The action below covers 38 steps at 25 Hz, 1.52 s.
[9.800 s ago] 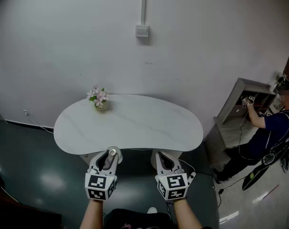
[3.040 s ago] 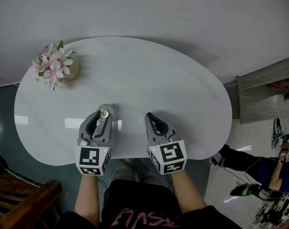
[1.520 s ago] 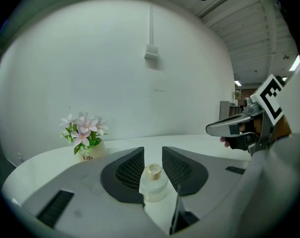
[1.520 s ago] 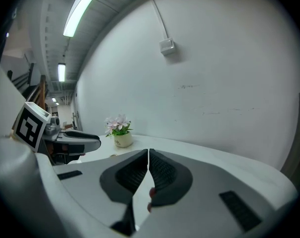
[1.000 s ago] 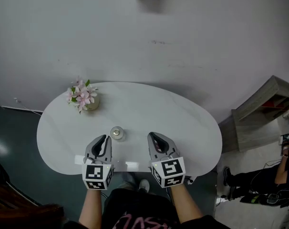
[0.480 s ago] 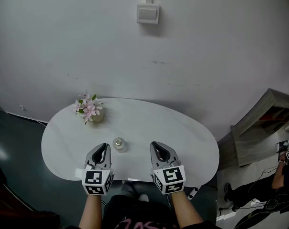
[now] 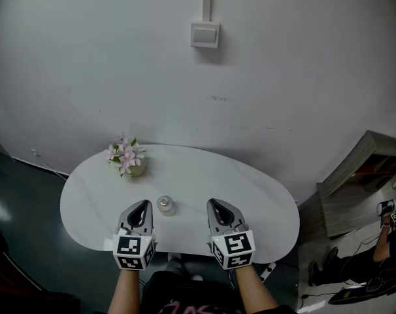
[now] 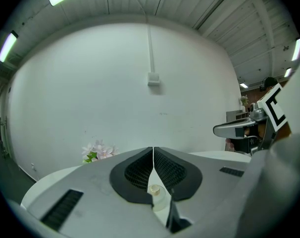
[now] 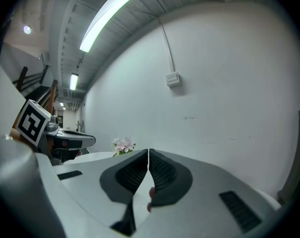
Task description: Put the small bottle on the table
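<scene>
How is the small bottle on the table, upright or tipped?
Upright: the small bottle stands on the white table, its top facing straight up.

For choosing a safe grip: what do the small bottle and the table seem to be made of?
Bottle: probably clear glass or plastic, with a see-through body and pale cap. Table: smooth white top, perhaps stone or laminate; the pictures leave it open.

Left gripper point(image 7: 140, 205) and right gripper point(image 7: 215, 203) have grey curved shells; black ribbed pads point(image 8: 137, 172) line the insides; each carries a white cube point(image 7: 133, 252) with black square markers at its 6 o'clock end; forearms unsleeved; dark top point(image 7: 191, 290) with pink print.
</scene>
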{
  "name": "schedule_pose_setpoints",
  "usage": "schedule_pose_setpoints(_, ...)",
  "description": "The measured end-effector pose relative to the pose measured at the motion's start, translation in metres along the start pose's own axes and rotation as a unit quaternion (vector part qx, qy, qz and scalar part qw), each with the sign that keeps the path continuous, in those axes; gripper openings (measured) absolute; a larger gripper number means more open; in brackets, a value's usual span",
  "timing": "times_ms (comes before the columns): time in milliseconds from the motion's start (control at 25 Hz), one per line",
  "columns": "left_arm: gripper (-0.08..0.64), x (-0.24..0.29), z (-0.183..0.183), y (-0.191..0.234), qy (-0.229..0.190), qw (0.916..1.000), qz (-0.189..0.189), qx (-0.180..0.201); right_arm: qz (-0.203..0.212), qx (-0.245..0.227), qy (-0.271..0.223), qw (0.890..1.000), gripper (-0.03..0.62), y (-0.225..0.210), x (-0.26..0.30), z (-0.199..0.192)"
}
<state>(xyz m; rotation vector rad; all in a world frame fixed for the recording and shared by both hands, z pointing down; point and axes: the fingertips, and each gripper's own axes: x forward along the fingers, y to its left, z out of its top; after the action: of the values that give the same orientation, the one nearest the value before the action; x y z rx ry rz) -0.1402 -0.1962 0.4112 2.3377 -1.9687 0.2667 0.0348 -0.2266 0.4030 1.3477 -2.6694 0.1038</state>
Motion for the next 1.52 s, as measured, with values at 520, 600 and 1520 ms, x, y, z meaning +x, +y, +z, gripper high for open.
schedule_pose_setpoints(520, 0.012, -0.010, 0.007, -0.001, -0.013, 0.9999, 0.001, 0.006, 0.007, -0.002, -0.011, 1.000, 0.067, 0.003, -0.004, 0.006)
schedule_pose_setpoints(600, 0.012, -0.010, 0.008, 0.001, -0.013, 0.9999, 0.003, 0.006, 0.010, -0.003, -0.012, 1.000, 0.067, 0.005, -0.002, 0.008)
schedule_pose_setpoints(1520, 0.012, -0.012, 0.010, -0.004, -0.015, 0.9998, -0.004, 0.008, 0.016, -0.004, -0.015, 1.000, 0.067, 0.003, -0.007, 0.007)
